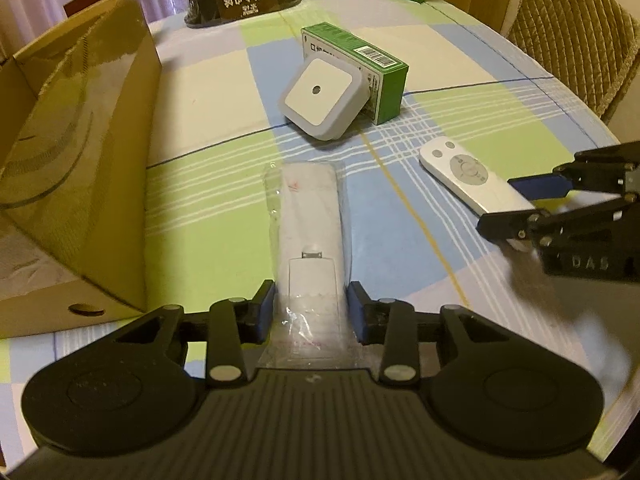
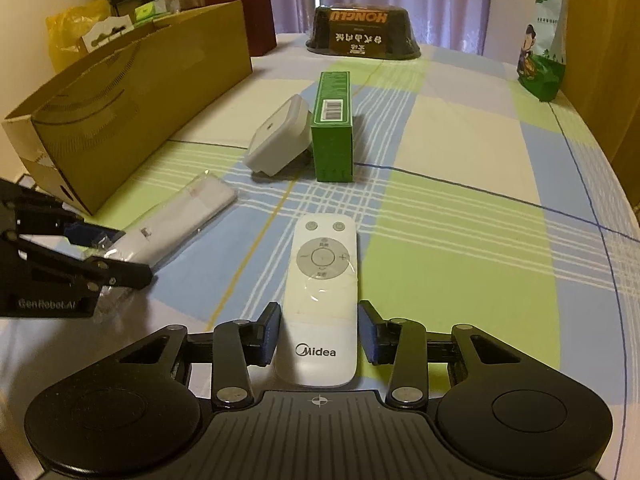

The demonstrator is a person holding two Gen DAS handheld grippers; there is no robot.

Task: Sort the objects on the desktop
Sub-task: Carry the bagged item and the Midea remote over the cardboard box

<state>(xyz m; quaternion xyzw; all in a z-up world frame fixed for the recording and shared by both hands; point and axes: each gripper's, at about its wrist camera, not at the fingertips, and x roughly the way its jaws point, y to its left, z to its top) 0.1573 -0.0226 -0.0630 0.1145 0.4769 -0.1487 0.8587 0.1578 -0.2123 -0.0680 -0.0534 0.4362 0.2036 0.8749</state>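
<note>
- The left gripper (image 1: pixel 311 312) is seen with its jaws spread either side of the near end of a bagged remote (image 1: pixel 310 232); a sliver of gap shows beside each blue pad, so nothing is yet pinched.
- The right gripper (image 2: pixel 319 334) is likewise set astride the lower end of the white Midea remote (image 2: pixel 322 300), jaws parted, with a slightly wider gap on the right pad than on the left.
- Both remotes are lying flat on the checked worktop (image 2: pixel 460 240), the bagged one near the cardboard box (image 1: pixel 80 140) and the Midea one well apart from it.
- For a clean closure, each pair of jaws would best be centred so both pads meet the long edges together (otherwise the remote is likely to be skewed sideways).
- The plastic sleeve is judged slippery and loose; the pads should be brought onto the hard body under it, not the crinkled film at the end.
- Further out, a square night light (image 1: pixel 322 98) is leaning against a green carton (image 1: pixel 360 68); they are touching.
- Whether the open box is the sorting target cannot be settled, and its inside is mostly hidden.
</note>
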